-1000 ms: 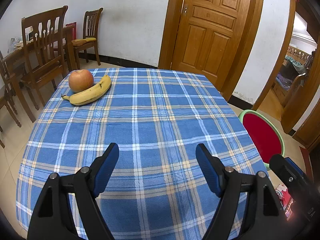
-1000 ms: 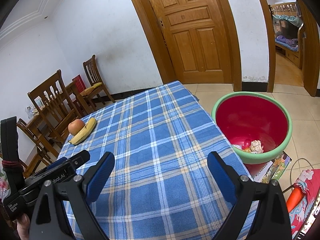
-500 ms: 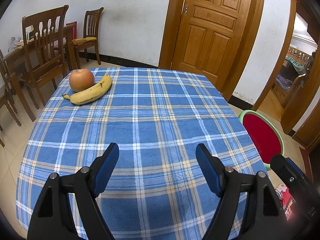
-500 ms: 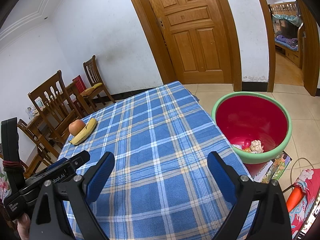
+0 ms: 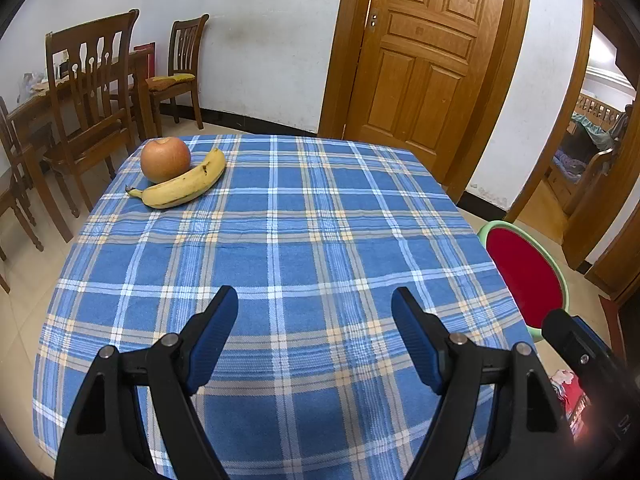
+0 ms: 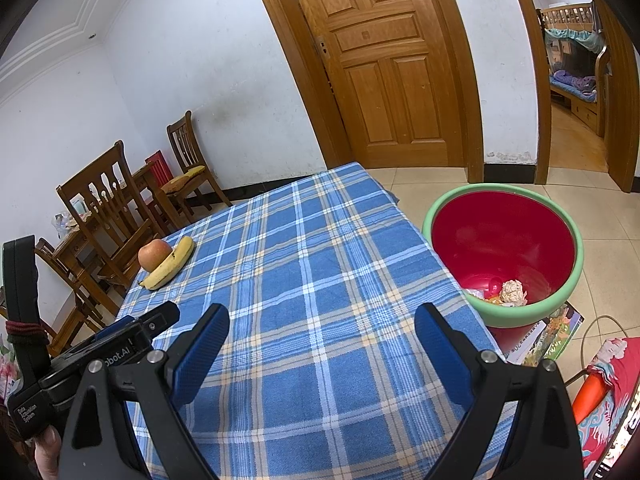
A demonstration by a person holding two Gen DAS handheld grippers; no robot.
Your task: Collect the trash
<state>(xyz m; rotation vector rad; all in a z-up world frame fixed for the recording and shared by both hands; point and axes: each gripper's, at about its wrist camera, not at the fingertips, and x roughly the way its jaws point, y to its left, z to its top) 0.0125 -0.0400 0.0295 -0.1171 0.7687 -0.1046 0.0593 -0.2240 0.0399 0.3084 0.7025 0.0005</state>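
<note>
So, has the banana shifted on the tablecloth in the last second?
No. The banana still curls against the apple near the far left corner of the tablecloth, on the same plaid stripes in both views.

The table [image 5: 280,240] is covered by a blue plaid cloth [image 5: 304,400]. Far ahead of the left hand-held gripper [image 5: 315,306] and off to its left, an apple [image 5: 165,159] and a banana [image 5: 182,186] lie on the cloth, touching. On the tiled floor [image 6: 608,240], ahead and right of the right hand-held gripper [image 6: 322,322], a red basin [image 6: 504,240] with a green rim stands beside the table.
</note>
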